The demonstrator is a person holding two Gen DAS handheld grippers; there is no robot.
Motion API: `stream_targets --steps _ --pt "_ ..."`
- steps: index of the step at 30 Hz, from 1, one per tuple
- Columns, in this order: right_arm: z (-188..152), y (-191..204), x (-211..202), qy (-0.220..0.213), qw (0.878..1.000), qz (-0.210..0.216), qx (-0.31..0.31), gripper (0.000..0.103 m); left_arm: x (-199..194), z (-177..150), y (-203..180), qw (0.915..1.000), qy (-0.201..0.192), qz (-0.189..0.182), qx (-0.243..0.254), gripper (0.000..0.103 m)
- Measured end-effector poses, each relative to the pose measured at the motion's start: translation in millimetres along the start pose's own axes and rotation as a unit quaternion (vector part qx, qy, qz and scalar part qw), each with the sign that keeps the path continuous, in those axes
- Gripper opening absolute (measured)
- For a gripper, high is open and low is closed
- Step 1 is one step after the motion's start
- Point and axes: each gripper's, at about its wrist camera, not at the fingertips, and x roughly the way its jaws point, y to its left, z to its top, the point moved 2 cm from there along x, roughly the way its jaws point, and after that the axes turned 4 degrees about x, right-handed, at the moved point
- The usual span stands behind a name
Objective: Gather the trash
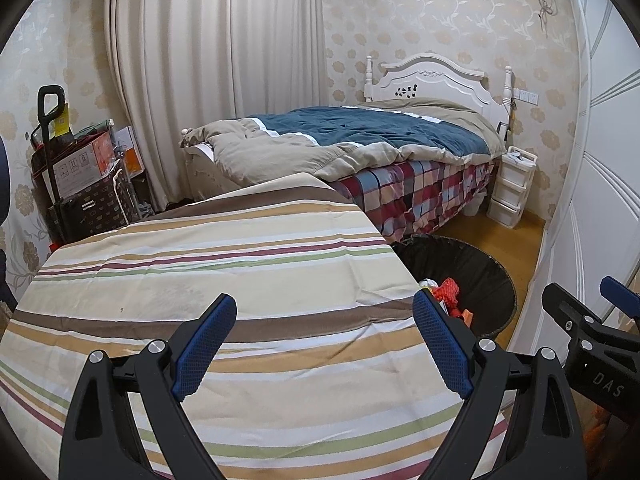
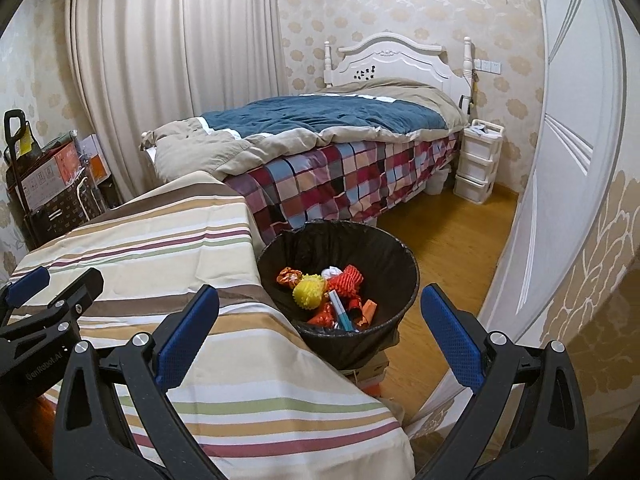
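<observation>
Striped tablecloth [image 2: 168,248] edge touches bin [image 2: 384,248]; both jaws gape.

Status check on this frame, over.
Left gripper open, empty. Right gripper open, empty. Trash in bin. Striped tablecloth bare. Nothing blocking.

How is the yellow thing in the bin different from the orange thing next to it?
The yellow piece is a round, spiky ball; the orange-red piece is a ridged, folded lump. The yellow piece lies nearer the striped cloth, the orange-red piece toward the wooden floor side. Both lie in the black bin, touching, among other scraps.
</observation>
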Motion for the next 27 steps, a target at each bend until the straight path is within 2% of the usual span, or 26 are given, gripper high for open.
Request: stream_targets --steps 27 --pt "1.3 1.1 -2.2 0.002 1.000 0.000 0.000 0.098 -1.3 -3.9 -4.0 1.0000 0.004 -0.002 0.002 0.089"
